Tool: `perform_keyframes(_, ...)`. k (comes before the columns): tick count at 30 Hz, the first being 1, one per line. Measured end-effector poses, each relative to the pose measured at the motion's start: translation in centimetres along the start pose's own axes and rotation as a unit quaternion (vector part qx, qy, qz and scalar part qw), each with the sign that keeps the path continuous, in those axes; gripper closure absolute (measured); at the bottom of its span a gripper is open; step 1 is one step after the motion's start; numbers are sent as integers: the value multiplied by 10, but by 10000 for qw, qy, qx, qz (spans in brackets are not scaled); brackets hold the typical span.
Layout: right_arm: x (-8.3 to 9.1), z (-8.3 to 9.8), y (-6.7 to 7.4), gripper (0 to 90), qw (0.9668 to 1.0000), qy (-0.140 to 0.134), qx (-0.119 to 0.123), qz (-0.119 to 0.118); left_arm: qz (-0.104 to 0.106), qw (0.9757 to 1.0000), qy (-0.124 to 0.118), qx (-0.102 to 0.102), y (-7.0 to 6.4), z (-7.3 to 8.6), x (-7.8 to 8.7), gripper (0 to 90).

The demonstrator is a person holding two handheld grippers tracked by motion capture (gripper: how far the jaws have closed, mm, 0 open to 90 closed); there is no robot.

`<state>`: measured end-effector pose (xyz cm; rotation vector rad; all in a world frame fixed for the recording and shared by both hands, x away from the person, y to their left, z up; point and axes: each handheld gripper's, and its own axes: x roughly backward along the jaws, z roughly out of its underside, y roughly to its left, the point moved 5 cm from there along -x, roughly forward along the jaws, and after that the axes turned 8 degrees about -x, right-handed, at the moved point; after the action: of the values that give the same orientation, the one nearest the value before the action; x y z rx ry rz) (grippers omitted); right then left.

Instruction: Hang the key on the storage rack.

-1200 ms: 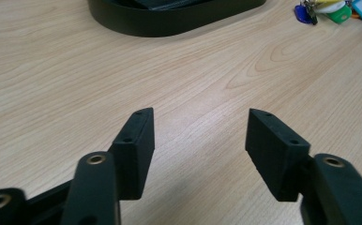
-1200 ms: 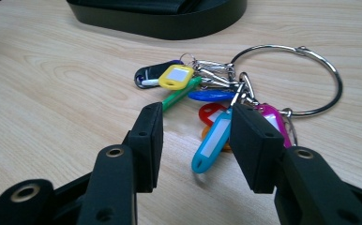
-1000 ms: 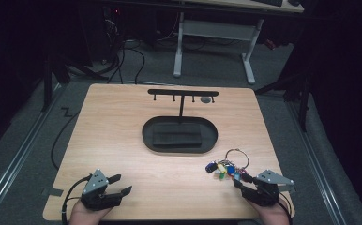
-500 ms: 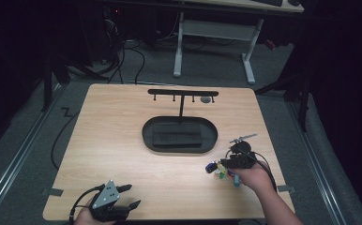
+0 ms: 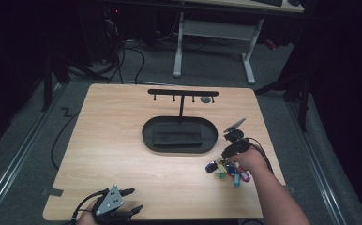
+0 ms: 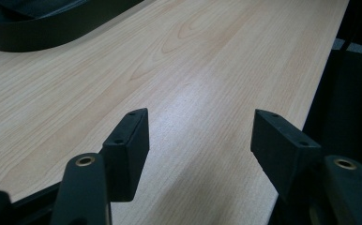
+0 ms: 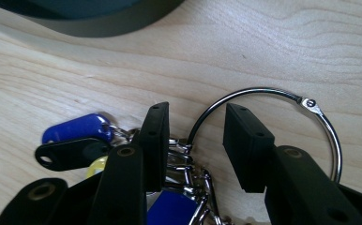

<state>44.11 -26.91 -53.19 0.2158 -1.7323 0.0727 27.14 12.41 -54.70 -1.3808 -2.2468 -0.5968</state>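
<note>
Silver key ring (image 7: 282, 122) with coloured tags (image 7: 78, 129) sits between the closing, not-yet-pinching right gripper (image 7: 193, 143).

— Lying where?
— On the pale wooden table (image 5: 123, 154), near its right front corner, just in front of the black oval tray (image 5: 146, 136): a bunch of tags (image 5: 226, 169) on a metal ring (image 7: 263, 93).
— Looks like?
— Small plastic tags in blue, black, yellow, green and red, fanned out flat, hooked by short chain links to the ring.
— And the ring?
— Thin, silvery, closed at a small hinge clasp, lying flat on the wood, the side away from the tags bare.
</note>
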Motion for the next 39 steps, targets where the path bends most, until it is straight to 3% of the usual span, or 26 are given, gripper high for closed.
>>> perform_keyframes(6,-6,-2,2,668,9999,147,-5,28,65,9999,23,-122,-4,0,-2,381)
perform_keyframes(7,-7,-2,4,705,9997,143,16,214,64,9997,55,-211,-5,0,-3,380)
perform_keyframes(11,-7,-1,4,748,9992,170,-44,349,74,9996,19,-279,-8,-2,-3,380)
perform_keyframes(13,-7,-1,4,753,9992,176,-69,365,72,9995,16,-299,-8,-2,-3,380)
perform_keyframes(17,-7,0,8,863,9992,213,-92,339,62,9995,28,-313,-8,-1,-2,380)
perform_keyframes(23,-6,0,8,869,9991,208,47,360,49,9995,16,-302,-5,-1,-2,381)
perform_keyframes(28,2,5,16,869,9980,195,402,444,-112,9995,-37,-303,-3,-1,2,384)
perform_keyframes(33,33,11,25,870,9958,9,842,345,-374,9992,-69,-131,6,0,7,384)
perform_keyframes(39,54,20,28,874,9923,-93,1186,343,-677,9977,-6,63,16,4,9,375)
